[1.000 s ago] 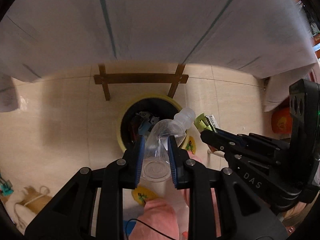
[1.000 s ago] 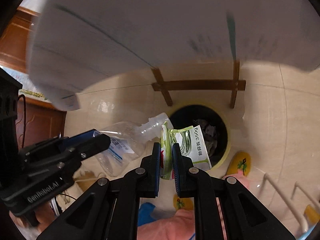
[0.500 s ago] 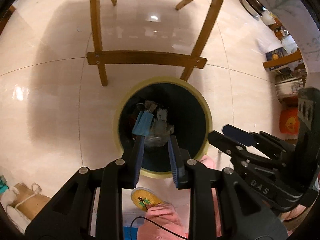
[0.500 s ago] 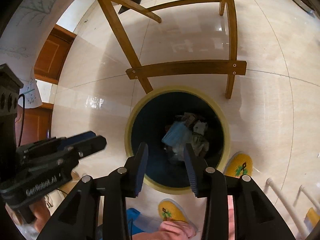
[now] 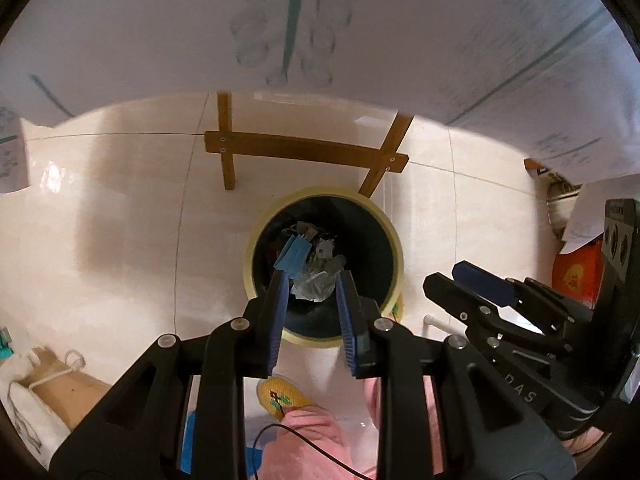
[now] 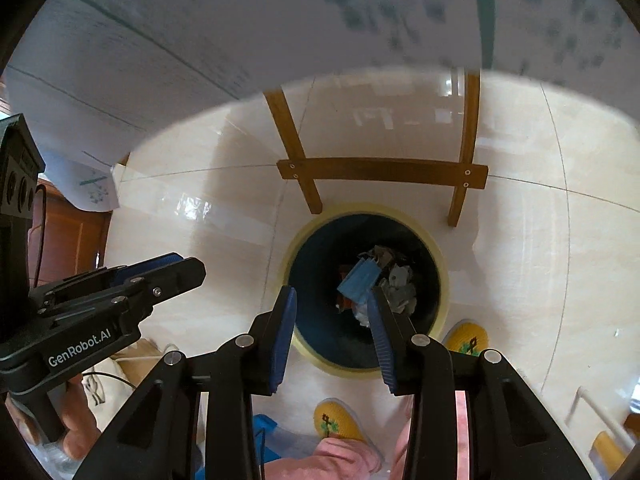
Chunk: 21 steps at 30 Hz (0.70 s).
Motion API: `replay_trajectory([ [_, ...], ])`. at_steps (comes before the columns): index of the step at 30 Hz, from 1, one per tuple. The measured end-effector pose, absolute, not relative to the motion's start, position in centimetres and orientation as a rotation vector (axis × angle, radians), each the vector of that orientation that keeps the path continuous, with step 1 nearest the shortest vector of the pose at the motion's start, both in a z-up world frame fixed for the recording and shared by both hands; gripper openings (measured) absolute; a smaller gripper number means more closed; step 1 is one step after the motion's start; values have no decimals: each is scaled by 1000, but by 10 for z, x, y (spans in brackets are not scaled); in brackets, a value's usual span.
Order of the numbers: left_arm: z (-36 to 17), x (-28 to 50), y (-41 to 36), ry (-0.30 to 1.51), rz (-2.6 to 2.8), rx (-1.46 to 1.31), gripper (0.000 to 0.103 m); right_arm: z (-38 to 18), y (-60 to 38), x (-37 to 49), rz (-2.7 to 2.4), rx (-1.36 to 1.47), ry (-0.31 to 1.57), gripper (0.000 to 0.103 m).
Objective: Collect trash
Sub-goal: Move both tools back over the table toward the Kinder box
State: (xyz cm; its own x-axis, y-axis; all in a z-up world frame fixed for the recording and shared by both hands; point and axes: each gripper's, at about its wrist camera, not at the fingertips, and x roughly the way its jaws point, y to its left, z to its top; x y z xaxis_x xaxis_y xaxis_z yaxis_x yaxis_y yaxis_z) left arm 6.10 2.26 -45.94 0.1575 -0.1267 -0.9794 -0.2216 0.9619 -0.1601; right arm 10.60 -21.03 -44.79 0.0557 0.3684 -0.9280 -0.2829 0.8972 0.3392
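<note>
A round trash bin with a yellow rim and dark inside stands on the tiled floor, also in the right wrist view. Inside lie a blue face mask and crumpled grey and clear trash. My left gripper is open and empty, high above the bin. My right gripper is open and empty, also above the bin. Each gripper shows in the other's view, the right one and the left one.
A wooden chair's legs and crossbar stand just behind the bin. A white patterned tablecloth hangs across the top. My yellow slippers are below. A paper bag sits at the left.
One second ago my left gripper held a clear bottle and my right a green packet; both were let go into the bin. Since half a second ago both grippers have risen and the tablecloth is back in view.
</note>
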Motion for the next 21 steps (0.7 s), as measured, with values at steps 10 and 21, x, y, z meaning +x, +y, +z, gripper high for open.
replay_trajectory([
  [10,-324,40,28,1371,130,-296,22,-315,-207,90,496,50,1382,37],
  [21,-155,15,32,1219,141,-228,22,-139,-197,68,507,35,1214,37],
])
